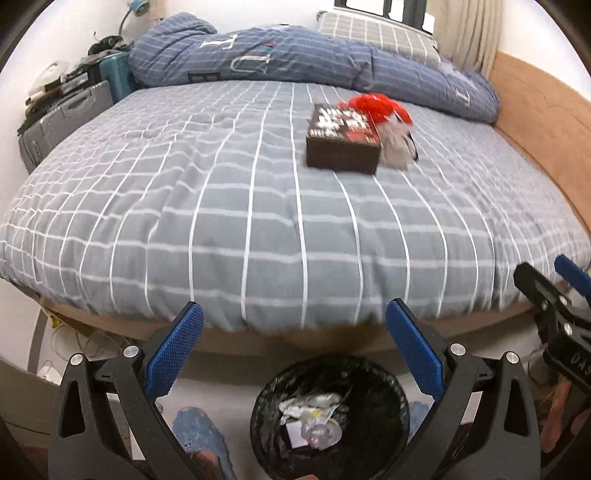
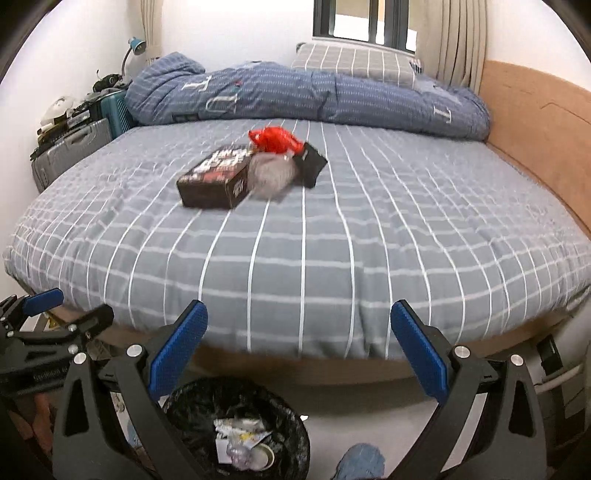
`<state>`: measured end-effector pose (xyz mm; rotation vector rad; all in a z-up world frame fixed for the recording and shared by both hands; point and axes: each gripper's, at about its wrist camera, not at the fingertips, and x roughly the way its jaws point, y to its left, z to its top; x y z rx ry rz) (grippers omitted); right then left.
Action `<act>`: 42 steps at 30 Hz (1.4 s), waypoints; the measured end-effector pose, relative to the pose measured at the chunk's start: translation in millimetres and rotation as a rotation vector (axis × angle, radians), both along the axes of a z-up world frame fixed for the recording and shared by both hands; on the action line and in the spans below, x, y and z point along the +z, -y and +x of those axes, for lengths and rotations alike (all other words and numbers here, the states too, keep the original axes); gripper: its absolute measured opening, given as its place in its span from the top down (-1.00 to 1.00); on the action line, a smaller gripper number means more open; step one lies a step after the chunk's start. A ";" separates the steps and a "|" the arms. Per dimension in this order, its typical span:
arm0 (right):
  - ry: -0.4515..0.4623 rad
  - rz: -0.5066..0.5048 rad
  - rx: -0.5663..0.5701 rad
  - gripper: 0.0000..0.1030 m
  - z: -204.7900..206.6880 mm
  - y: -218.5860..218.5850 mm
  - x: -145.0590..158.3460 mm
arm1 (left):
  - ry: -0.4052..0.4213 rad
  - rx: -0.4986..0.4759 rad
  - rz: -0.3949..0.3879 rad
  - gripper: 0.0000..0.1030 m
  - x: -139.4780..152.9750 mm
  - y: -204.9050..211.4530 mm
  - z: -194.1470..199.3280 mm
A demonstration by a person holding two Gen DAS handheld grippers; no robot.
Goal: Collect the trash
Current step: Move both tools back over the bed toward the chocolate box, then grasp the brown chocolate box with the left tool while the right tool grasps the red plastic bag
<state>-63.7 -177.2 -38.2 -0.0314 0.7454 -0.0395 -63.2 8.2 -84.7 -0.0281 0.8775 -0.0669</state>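
Bed [image 1: 258,206]: trash [image 1: 354,129] beyond left gripper [image 1: 294,341]

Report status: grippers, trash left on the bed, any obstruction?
Left gripper and right gripper open, empty, above bin. Dark box, red bag, grey wad, black packet on bed. Nothing blocking.

both views ride on hand-held grippers at the foot of the bed [image 1: 258,221], tilted downward and facing its far end and the window [image 2: 362,22]. the left wrist view sits left of the right one, each catching the other's gripper at its edge. both share the bed and the bin [image 1: 328,417] close below.
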 end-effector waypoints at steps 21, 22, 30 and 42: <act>0.038 0.007 -0.025 -0.85 129.8 24.4 13.6 | 0.087 -0.012 0.000 -0.89 39.8 0.4 136.1; 0.039 0.003 -0.024 -0.85 138.5 25.0 13.5 | 0.082 -0.016 -0.001 -0.89 39.0 2.7 141.6; 0.032 0.014 0.001 -0.85 209.1 27.1 22.0 | 0.039 -0.069 0.015 -0.89 24.1 37.0 180.9; -0.094 0.170 -0.025 -0.85 305.7 61.0 7.1 | -0.046 -0.096 -0.028 -0.89 -2.9 58.7 216.3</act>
